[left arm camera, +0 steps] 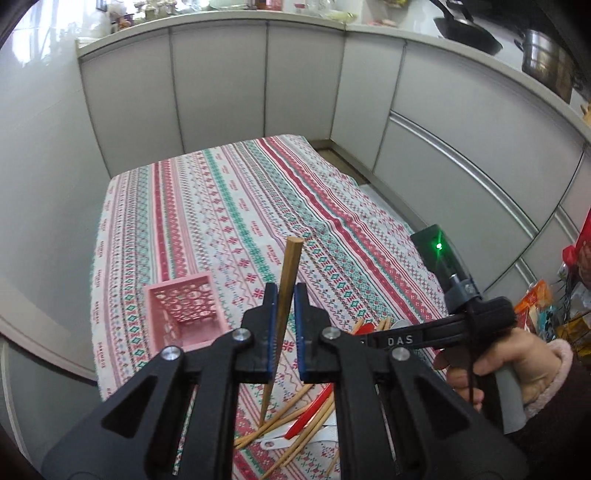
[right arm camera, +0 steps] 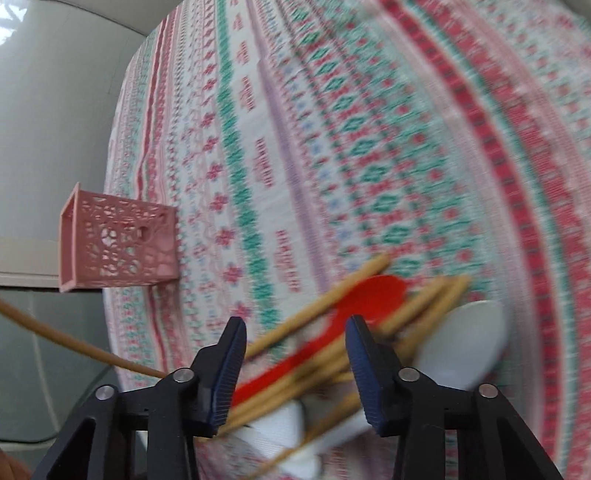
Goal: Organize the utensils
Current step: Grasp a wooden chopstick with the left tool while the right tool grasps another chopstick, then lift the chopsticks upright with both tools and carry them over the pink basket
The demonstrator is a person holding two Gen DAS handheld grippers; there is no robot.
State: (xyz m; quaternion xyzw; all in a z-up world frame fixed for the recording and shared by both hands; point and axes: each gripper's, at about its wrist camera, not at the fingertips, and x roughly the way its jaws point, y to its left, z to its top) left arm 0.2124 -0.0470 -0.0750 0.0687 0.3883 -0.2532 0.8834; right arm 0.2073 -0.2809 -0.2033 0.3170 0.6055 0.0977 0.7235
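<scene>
My left gripper (left arm camera: pixel 284 295) is shut on a brown wooden chopstick (left arm camera: pixel 290 266) and holds it upright above the table, its thin tip pointing down toward the utensil pile. A pink perforated basket (left arm camera: pixel 184 310) stands to the left of it and also shows in the right wrist view (right arm camera: pixel 118 243). My right gripper (right arm camera: pixel 295 332) is open over a pile of wooden chopsticks (right arm camera: pixel 332 291), a red spoon (right arm camera: pixel 373 295) and a white spoon (right arm camera: pixel 465 343). The held chopstick crosses the lower left of the right wrist view (right arm camera: pixel 55 336).
The table wears a striped patterned cloth (left arm camera: pixel 229 206). Grey kitchen cabinets (left arm camera: pixel 221 85) wrap around the back and right. A pan (left arm camera: pixel 469 35) and a steel pot (left arm camera: pixel 546 62) sit on the counter. Packets (left arm camera: pixel 535 306) lie at the far right.
</scene>
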